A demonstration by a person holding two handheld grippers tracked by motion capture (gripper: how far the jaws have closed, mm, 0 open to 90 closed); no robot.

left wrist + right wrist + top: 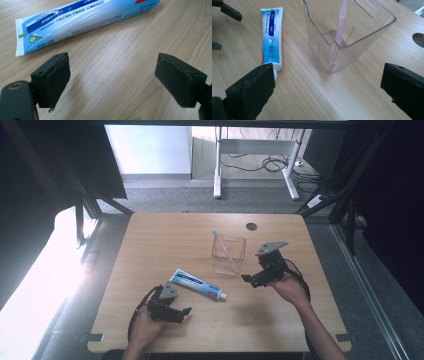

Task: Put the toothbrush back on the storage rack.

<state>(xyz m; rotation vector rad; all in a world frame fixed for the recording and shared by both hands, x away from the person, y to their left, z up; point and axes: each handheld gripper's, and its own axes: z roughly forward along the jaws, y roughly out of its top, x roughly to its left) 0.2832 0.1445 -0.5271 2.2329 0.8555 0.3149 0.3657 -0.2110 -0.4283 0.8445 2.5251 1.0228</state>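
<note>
A blue and white toothpaste tube (198, 284) lies flat on the wooden table (165, 240), cap toward the right. A clear square cup (228, 254) stands behind it with a pink toothbrush (225, 249) leaning inside. My left gripper (184, 313) hovers open just in front of the tube's flat end (75, 20), nothing between its jaws. My right gripper (248, 280) is open to the right of the tube's cap and in front of the cup (347, 32), holding nothing. The tube (271, 40) and toothbrush (340, 25) show past its jaws.
A round cable hole (251, 226) sits near the table's far edge. Black frame posts stand at both sides of the table. A white desk frame with cables stands on the floor beyond.
</note>
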